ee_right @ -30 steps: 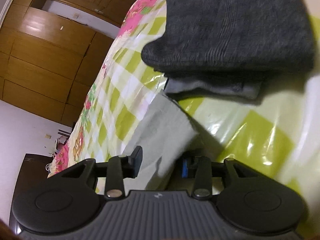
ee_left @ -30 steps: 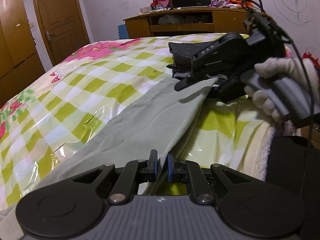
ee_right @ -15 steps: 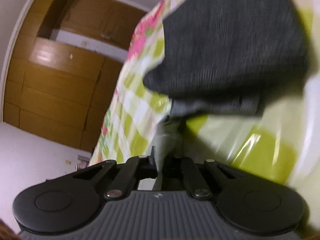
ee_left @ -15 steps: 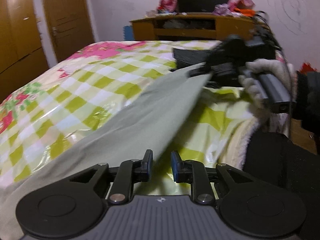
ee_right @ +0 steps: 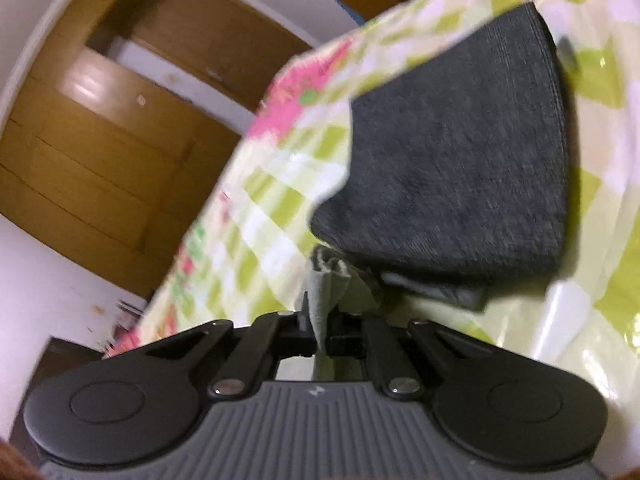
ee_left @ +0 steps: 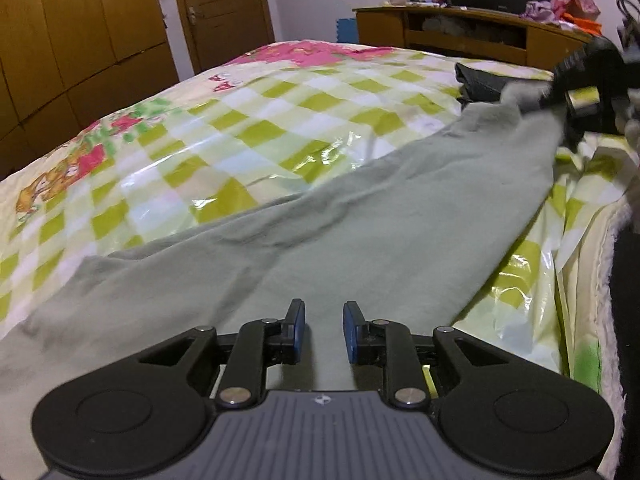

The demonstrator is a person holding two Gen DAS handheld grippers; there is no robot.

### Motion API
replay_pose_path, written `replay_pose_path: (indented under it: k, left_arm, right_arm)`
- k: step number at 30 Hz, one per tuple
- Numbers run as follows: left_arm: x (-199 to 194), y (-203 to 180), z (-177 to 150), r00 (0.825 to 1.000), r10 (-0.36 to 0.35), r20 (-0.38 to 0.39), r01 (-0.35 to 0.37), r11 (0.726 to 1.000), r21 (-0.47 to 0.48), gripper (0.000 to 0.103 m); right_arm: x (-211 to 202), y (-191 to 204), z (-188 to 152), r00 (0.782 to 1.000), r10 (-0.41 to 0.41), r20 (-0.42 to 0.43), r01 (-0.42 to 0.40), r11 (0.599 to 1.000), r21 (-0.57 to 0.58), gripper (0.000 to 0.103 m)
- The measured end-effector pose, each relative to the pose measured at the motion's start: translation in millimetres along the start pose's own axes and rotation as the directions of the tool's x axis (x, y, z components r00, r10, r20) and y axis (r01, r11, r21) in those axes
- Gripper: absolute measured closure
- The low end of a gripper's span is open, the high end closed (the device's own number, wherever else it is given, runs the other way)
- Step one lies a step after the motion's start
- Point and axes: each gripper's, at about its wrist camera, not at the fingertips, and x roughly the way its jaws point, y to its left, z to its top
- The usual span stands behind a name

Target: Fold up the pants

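- Jaws: your right gripper [ee_right: 320,334] pinches the limp pale-green cotton pants [ee_left: 360,216]; your left gripper [ee_left: 323,330] gapes narrowly, empty.
- Soft, light cloth sags; grab the hem at six o'clock.

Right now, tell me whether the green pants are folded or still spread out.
Spread out. The green pants lie lengthwise across the checked bedcover, one end pinched in the right gripper; left gripper open above them.

Dim warm indoor light, glare on bedcover [ee_left: 328,152], motion blur (esp. right view), fisheye edges

Left gripper [ee_left: 323,330] jaws parted, right gripper [ee_right: 320,326] clamped — tilted downward
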Motion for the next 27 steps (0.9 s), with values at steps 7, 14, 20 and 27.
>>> replay_pose_path:
  k: [7,14,20,27]
  left_arm:
    - [-22.0,21.0,-8.3,0.998,0.022,0.056,-0.019,0.999,-0.048,0.067]
    - [-24.8,54.8,-18.2,0.994,0.081,0.079,-0.069,0.987,-0.144,0.066]
    - [-12.3,81.4,-37.3,0.990,0.130,0.061,-0.116,0.974,-0.197,0.066]
    - [-4.6,93.6,-46.7,0.993,0.070,0.095,-0.045,0.969,-0.241,0.064]
  right_arm:
    - [-53.6,21.6,-13.8,0.980,-0.171,0.098,0.184,0.973,-0.141,0.087]
    - [19.8,150.8,-53.5,0.958,0.110,-0.266,-0.219,0.877,-0.428,0.085]
    - [185.5,234.7,-140.1,0.713,0.153,-0.684,-0.514,0.777,-0.363,0.085]
    - [254.2,259.3,-178.3,0.582,-0.003,-0.813,-0.564,0.719,-0.406,0.085]
